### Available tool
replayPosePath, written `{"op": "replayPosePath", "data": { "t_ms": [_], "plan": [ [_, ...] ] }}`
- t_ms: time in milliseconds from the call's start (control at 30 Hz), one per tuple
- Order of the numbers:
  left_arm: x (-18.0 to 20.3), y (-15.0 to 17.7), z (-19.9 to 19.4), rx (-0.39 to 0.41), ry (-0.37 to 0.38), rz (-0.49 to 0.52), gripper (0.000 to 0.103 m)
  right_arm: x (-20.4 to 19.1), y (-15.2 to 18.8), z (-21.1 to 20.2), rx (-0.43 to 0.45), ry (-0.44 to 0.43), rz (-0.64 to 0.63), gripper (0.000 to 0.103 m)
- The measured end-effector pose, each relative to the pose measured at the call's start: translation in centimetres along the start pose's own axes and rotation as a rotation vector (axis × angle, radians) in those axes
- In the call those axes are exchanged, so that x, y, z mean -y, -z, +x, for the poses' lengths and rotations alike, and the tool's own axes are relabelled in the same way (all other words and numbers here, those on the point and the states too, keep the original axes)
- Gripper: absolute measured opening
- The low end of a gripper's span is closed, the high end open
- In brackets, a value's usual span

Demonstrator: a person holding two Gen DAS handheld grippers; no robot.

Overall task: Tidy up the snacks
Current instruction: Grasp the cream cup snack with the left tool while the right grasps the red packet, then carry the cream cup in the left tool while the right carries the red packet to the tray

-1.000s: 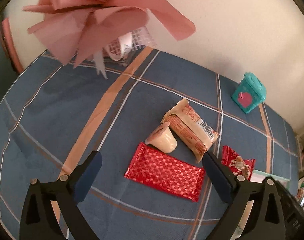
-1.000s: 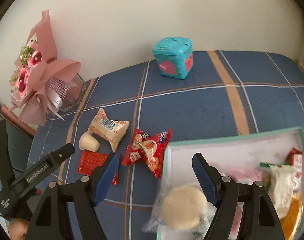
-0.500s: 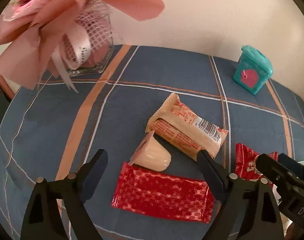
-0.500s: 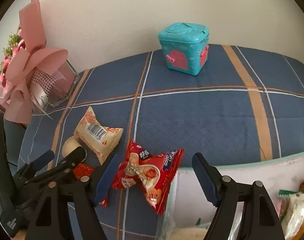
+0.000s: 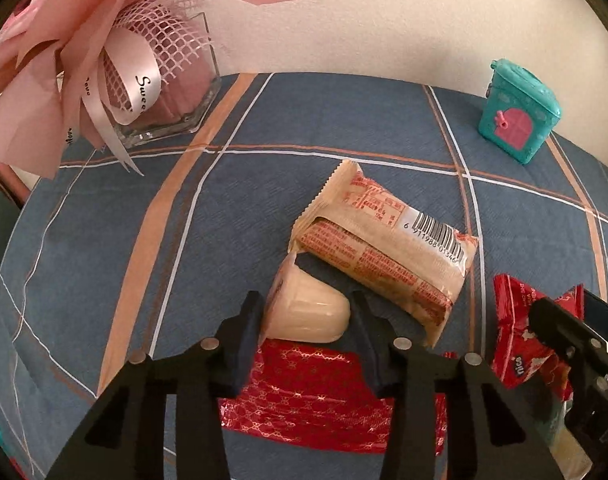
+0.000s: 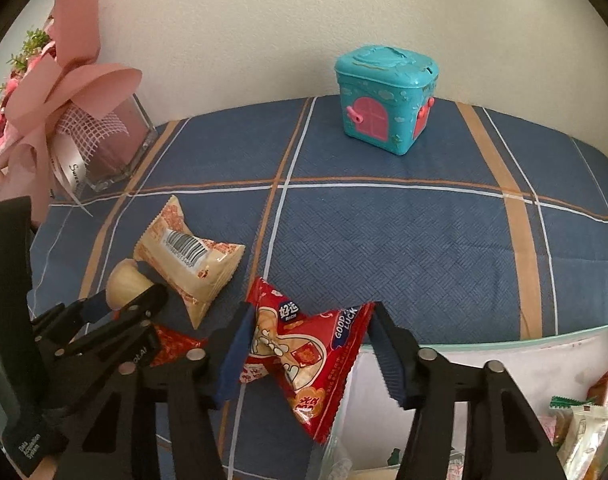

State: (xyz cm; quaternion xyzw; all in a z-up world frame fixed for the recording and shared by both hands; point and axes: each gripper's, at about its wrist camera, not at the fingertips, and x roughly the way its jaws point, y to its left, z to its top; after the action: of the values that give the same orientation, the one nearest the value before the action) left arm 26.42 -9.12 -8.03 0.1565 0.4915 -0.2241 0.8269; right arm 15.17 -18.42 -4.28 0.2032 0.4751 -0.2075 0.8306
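A cream jelly cup (image 5: 308, 312) lies on its side on the blue plaid cloth. My left gripper (image 5: 306, 320) has its fingers against both sides of it. Behind it lies a beige biscuit pack (image 5: 380, 248), and under my fingers a flat red wrapper (image 5: 328, 396). My right gripper (image 6: 310, 340) brackets a red snack bag (image 6: 304, 356) that leans on the rim of a teal-edged box (image 6: 484, 336); its jaws stand at the bag's edges. The box holds several wrapped snacks (image 6: 580, 428). The left gripper also shows in the right wrist view (image 6: 124, 300).
A teal toy house box (image 6: 384, 100) stands at the back by the wall. A pink paper bouquet in a glass vase (image 5: 160, 92) stands at the back left. The cloth-covered table edge curves away on the left.
My left gripper has moved forward and narrowed from wide open onto the jelly cup. My right gripper has moved down and left from over the box and narrowed around the red snack bag.
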Motion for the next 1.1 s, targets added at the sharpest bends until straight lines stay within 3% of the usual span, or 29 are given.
{"op": "replayPosePath", "data": {
  "t_ms": [400,767,967,1100],
  "plan": [
    [-0.5,-0.1,-3.3,0.021,0.010,-0.057,0.039,0.1,-0.3,-2.8,0.009,-0.072,0.043,0.051],
    [0.4,-0.2,-7.0,0.038,0.046,-0.070,0.039,2.5,-0.4,-6.7,0.025,-0.042,0.069,0.051],
    [4.4,-0.2,-8.7,0.050,0.090,-0.003,0.039,6.7,-0.1,-8.1,0.009,0.023,0.111,0.051],
    [9.3,0.5,-9.6,0.051,0.140,0.092,0.039,10.6,0.3,-8.7,-0.011,0.097,0.143,0.051]
  ]
}}
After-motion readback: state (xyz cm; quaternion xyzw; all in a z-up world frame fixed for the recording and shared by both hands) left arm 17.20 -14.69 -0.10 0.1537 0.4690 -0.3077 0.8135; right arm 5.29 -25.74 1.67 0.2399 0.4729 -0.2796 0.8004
